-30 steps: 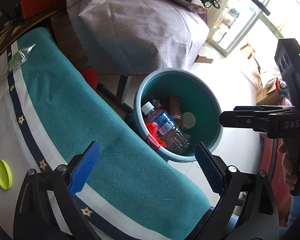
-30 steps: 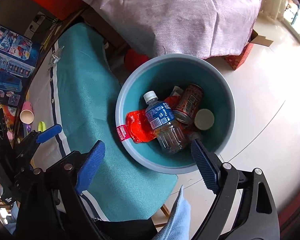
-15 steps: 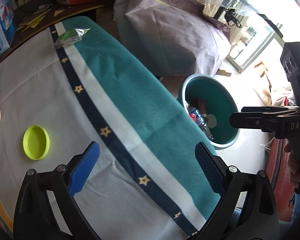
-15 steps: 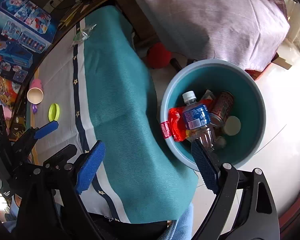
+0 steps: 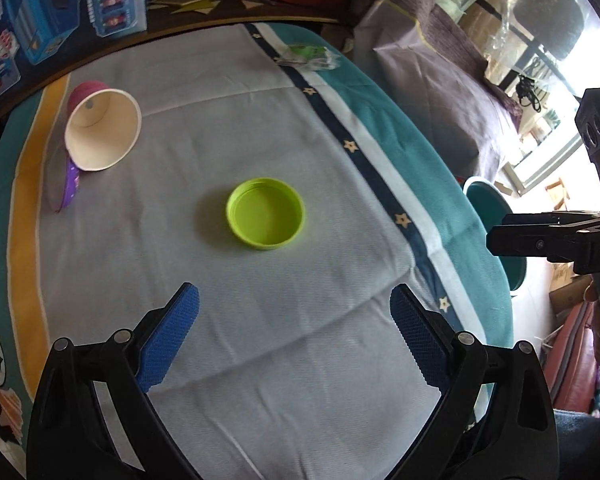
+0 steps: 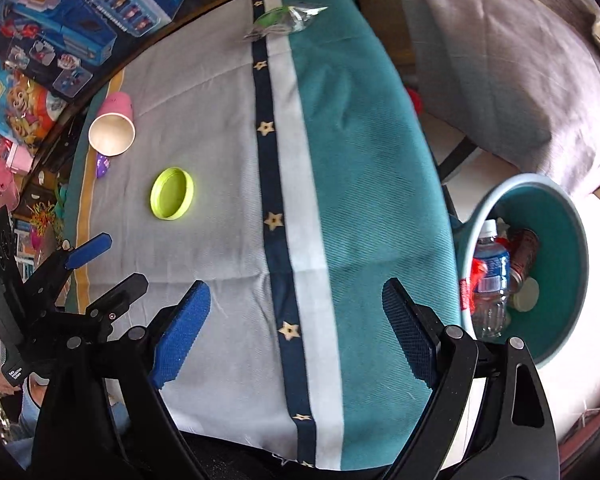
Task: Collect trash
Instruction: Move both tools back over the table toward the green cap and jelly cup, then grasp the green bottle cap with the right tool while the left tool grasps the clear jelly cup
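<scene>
A lime green lid lies open side up on the pale tablecloth, just ahead of my left gripper, which is open and empty. A pink paper cup lies on its side at the left with a purple scrap beside it. A clear and green wrapper sits at the cloth's far edge. My right gripper hovers open and empty over the cloth's star stripe. The teal bin stands on the floor to its right, holding a water bottle, a can and a red wrapper.
Toy boxes line the table's far left side. A grey-covered piece of furniture stands beyond the table, behind the bin. The right wrist view also shows the lid, the cup and the left gripper.
Both grippers have swung left from above the bin to above the table. The green lid has come from the frame's edge to the middle of the left view. Both jaws stayed open.
</scene>
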